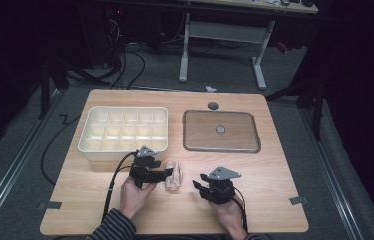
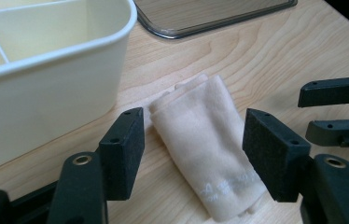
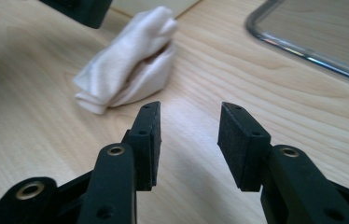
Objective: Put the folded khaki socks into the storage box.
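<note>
Left gripper view: white embroidery on cloth, unreadable

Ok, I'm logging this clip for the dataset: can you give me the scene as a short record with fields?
surface: wooden table
item in hand: folded cream cloth, lying flat on the table
left hand-held gripper: open, pads either side of the cloth, not pressing
right hand-held gripper: open, nothing between the pads, apart from the cloth
container: cream divided tray, beside the cloth
other: metal-rimmed tray, right of the divided tray
</note>
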